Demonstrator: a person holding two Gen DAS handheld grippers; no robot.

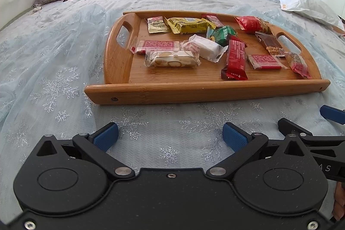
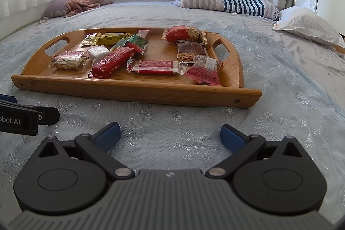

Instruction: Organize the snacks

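a dozen or so small wrapped snacks (image 1: 235,57) in red, yellow, green and white foil and clear film lie scattered, some overlapping, inside a shallow bamboo tray with cut-out handles (image 1: 202,91), which sits on the pale blue snowflake-patterned bed cover (image 1: 54,70). my left claw (image 1: 170,137) and my right claw (image 2: 170,136) hover spread and empty just before the tray's near rim.

Assorted wrapped snacks (image 1: 234,55) scattered flat across a wooden handled tray (image 1: 194,91).
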